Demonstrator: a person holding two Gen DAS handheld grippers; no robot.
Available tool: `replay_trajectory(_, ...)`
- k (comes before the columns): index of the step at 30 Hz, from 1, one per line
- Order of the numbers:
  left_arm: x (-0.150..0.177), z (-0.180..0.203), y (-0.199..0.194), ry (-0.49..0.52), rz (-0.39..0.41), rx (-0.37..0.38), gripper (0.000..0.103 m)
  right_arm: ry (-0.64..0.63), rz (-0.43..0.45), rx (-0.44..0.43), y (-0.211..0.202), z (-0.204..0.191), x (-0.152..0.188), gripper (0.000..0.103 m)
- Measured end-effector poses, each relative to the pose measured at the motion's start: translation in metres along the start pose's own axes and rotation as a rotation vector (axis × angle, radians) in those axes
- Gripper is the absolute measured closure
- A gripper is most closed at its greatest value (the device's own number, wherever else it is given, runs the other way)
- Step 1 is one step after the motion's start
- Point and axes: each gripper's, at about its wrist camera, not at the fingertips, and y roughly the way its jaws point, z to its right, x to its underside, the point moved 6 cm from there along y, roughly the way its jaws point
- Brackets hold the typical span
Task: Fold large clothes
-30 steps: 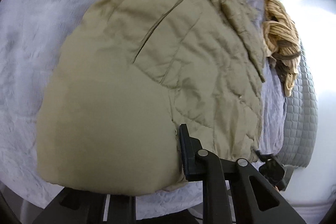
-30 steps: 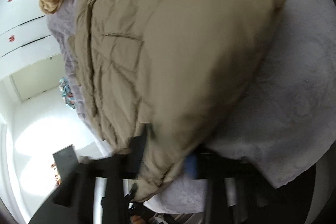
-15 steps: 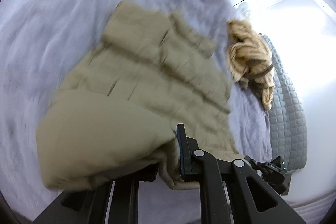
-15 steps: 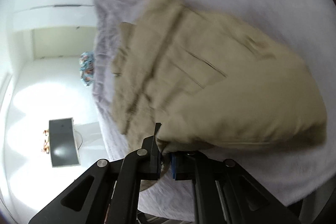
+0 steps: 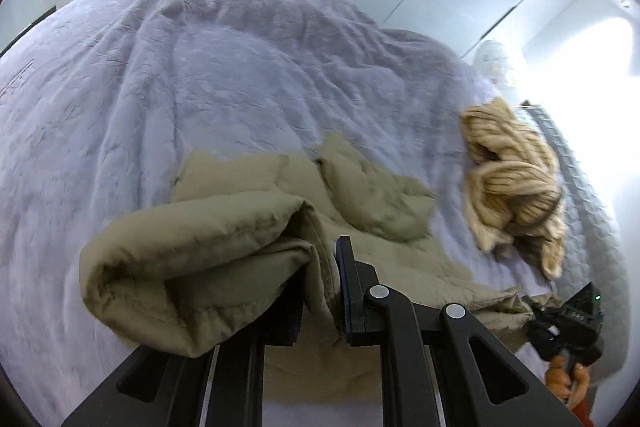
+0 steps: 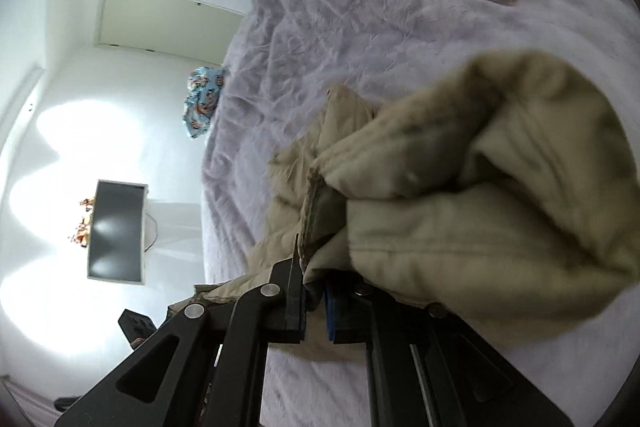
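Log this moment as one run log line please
step: folding khaki jacket | left gripper: shut on jacket | right gripper: shut on jacket | surface: lilac blanket | nearby: striped garment

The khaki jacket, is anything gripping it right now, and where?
Yes: both grippers are shut on the khaki jacket, the left gripper and right gripper each pinching a bunched fabric edge.

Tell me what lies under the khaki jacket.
Under the khaki jacket lies the lilac blanket, showing all around it. Whatever else lies beneath the jacket's bunched folds is covered.
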Motion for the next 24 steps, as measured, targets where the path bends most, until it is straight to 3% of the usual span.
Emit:
replay_trajectory(7,-0.017,-0.020,0.091,0.063,-0.095,-0.105,0.087,0.045,-0.006,0.094,0.066,0.034,-0.036,0.096)
replay_trajectory(13,-0.018,-0.036,0.143,0.065,-0.125,-0.109,0.087,0.067,-0.004,0.131,0.108,0.065,-0.049,0.096)
replay_trajectory(18,-0.019,-0.040,0.163,0.079,-0.118,-0.121,0.086,0.062,-0.011,0.138,0.126,0.074,-0.055,0.096)
replay_trajectory(24,-0.031,-0.030,0.157,0.107,-0.098,-0.139,0.081,0.061,-0.023,0.155,0.124,0.066,-0.062,0.093)
